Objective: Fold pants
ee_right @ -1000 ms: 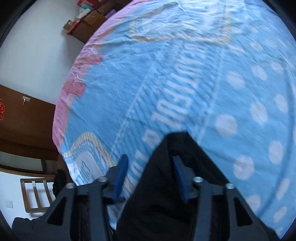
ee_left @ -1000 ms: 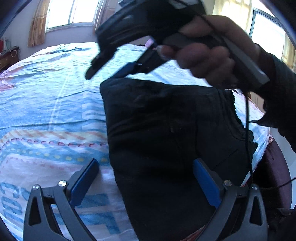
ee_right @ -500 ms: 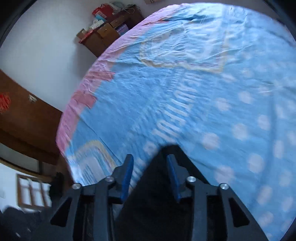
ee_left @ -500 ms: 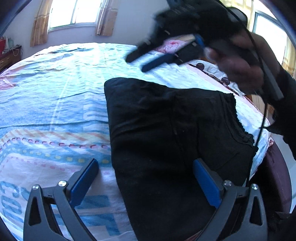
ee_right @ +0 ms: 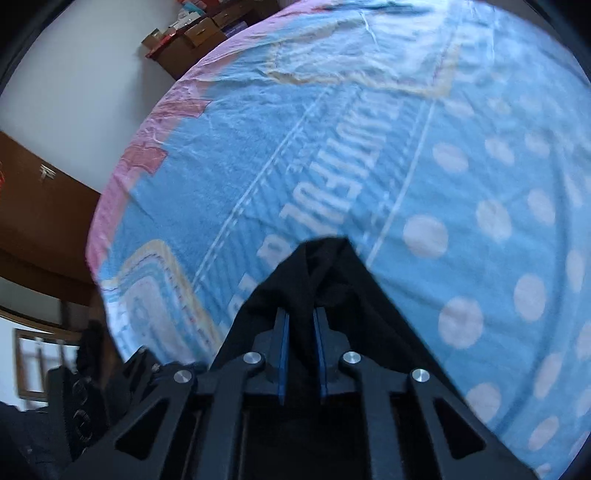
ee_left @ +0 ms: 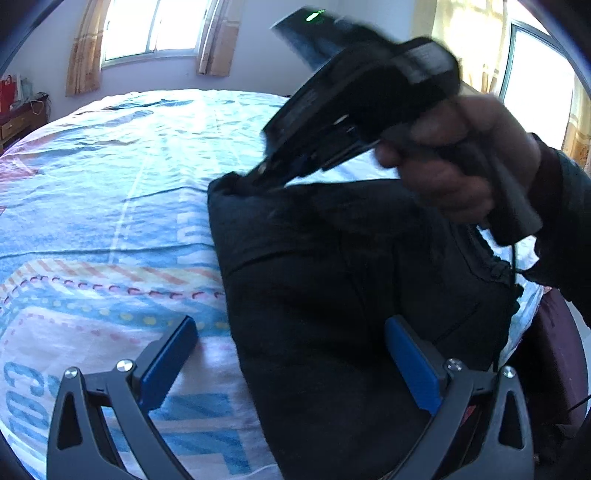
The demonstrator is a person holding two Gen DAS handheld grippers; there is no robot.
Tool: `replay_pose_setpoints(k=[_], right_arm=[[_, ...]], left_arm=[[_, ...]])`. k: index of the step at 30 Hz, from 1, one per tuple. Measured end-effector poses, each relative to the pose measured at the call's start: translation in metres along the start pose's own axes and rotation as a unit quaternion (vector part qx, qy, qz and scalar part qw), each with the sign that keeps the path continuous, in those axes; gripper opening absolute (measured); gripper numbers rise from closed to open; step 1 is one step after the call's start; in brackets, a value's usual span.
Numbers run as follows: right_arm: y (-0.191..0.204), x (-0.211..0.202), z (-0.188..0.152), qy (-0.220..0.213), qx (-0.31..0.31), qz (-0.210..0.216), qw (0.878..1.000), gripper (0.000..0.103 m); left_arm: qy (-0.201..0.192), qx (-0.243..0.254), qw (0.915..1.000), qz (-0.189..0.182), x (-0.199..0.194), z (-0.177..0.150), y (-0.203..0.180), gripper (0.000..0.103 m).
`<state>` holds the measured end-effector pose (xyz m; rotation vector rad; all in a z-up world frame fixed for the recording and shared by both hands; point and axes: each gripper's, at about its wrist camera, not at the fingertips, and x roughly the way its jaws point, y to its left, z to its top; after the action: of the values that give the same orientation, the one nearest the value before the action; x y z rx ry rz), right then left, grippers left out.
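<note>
Black pants (ee_left: 332, 280) lie folded on the blue patterned bedsheet (ee_left: 110, 192). My left gripper (ee_left: 291, 350) is open; its blue pads (ee_left: 410, 365) straddle the pants' near left edge, low over the bed. My right gripper (ee_left: 266, 177) pinches the far left corner of the pants. In the right wrist view the right gripper (ee_right: 301, 332) is shut on a fold of the black pants (ee_right: 325, 266), which bunches up between the blue pads and hangs down on both sides.
The bed's right edge (ee_left: 532, 295) runs just beyond the pants, with a dark red seat (ee_left: 554, 350) below it. Wooden furniture and boxes (ee_right: 192, 33) stand past the far bed edge. Windows with curtains (ee_left: 147, 33) are behind.
My right gripper dropped back to the pants' far corner and closed on the fabric; it was open half a second ago. My left gripper stayed still and open.
</note>
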<state>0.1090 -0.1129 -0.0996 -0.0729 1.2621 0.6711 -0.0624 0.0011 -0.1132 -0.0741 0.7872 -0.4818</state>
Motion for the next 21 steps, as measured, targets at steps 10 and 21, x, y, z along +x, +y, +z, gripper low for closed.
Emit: replay_pose_setpoints(k=[10,21], right_arm=[[-0.043,-0.077,-0.041,-0.118,0.06,0.03,0.991,0.045],[-0.046,-0.105,-0.147,-0.171,0.116,-0.006,0.978,0.045]], left_arm=[[-0.022,0.013,0.9996,0.014,-0.025,0.019,-0.007,0.103],[0.026,0.081,0.9907,0.106,0.028,0.089,0.002,0.103]])
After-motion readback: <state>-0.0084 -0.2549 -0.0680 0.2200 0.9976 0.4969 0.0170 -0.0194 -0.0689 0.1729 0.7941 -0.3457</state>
